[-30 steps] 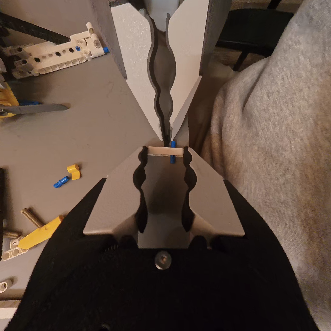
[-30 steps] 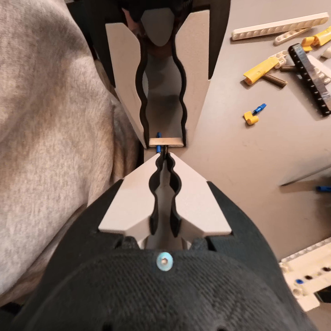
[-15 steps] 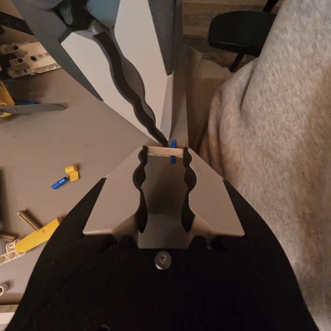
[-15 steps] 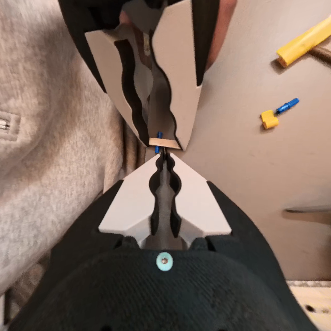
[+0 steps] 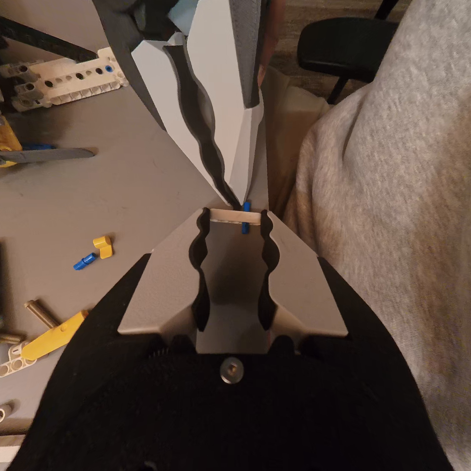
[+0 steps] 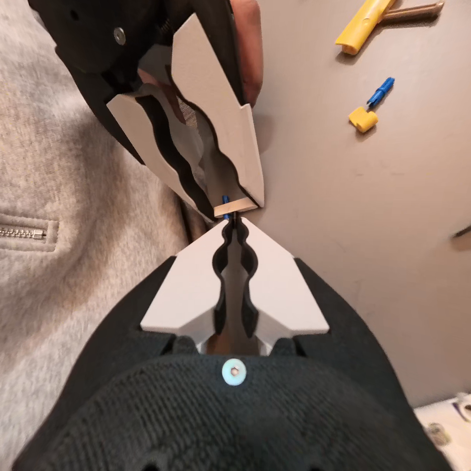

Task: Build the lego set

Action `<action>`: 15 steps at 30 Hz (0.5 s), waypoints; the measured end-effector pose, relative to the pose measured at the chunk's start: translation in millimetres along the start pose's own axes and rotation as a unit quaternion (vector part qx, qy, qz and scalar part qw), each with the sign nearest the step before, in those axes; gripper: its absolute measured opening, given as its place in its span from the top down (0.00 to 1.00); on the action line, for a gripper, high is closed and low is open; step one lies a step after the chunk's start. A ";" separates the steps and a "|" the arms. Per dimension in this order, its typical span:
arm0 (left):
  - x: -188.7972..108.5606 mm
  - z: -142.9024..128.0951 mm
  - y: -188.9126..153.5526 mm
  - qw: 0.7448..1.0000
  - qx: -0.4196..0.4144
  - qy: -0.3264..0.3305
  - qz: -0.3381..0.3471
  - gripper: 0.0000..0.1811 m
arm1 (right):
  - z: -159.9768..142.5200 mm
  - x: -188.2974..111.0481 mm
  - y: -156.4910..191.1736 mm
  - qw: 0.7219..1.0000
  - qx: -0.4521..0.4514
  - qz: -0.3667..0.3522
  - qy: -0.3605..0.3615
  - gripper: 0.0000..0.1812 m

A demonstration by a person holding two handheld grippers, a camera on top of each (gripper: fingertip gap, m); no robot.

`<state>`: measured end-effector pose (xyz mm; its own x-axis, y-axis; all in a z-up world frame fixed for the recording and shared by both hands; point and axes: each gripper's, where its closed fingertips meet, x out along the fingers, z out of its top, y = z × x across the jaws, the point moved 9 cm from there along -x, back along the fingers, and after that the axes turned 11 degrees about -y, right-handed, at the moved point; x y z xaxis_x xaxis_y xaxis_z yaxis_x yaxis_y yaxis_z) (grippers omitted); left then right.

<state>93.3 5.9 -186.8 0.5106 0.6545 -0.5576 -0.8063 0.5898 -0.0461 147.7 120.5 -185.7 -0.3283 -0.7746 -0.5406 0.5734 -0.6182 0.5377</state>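
Note:
My left gripper [image 5: 235, 219] is shut on a short white beam [image 5: 229, 216], held crosswise between its fingertips. A blue pin [image 5: 246, 224] sticks through the beam near its right end. My right gripper [image 6: 234, 221] is shut, with a small dark pin pinched at its tips and pressed against the beam [image 6: 239, 206] beside the blue pin [image 6: 224, 198]. The two grippers meet tip to tip above the grey table's [image 5: 127, 204] edge. The left gripper [image 6: 234, 207] comes in tilted from the upper left in the right wrist view. The right gripper [image 5: 238, 204] also shows in the left wrist view.
A yellow connector [image 5: 103, 246] and a loose blue pin [image 5: 84, 261] lie on the table. A white holed assembly [image 5: 76, 81] stands at the back left. A yellow piece [image 5: 53, 339] and a tan axle lie nearer. A person's grey sweatshirt [image 5: 382, 229] is to the right, a black chair [image 5: 344, 51] behind. Both grippers' tips are close together, under 4 cm apart.
The two grippers have tilted against each other while staying tip to tip. Both keep their hold, and the beam and blue pin stay in place.

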 end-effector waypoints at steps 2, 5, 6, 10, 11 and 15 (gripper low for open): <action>0.0 0.1 -0.3 1.000 0.001 0.000 0.000 0.77 | 0.4 0.2 -0.1 1.000 -0.008 0.000 0.000 1.00; 0.3 0.4 -0.3 1.000 0.003 0.000 0.001 0.77 | 3.1 2.4 -2.8 1.000 0.000 0.015 0.000 1.00; 0.2 0.5 -0.2 1.000 0.002 0.000 0.000 0.77 | 3.9 2.8 -3.8 1.000 0.004 0.020 0.002 1.00; 0.1 0.6 -0.4 1.000 0.003 0.000 0.002 0.77 | 1.9 2.2 -4.3 1.000 0.011 0.021 -0.009 1.00; 0.1 0.6 -0.4 1.000 0.003 0.000 0.003 0.77 | 0.8 1.7 -3.8 1.000 0.010 0.018 -0.016 1.00; 0.3 0.7 0.0 1.000 0.001 0.001 0.004 0.77 | -5.1 -6.1 1.8 0.998 -0.020 -0.017 -0.055 0.99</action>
<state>93.6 6.4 -186.4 0.5036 0.6585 -0.5592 -0.8095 0.5858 -0.0392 154.6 124.9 -184.7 -0.4283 -0.7641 -0.4824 0.5883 -0.6410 0.4930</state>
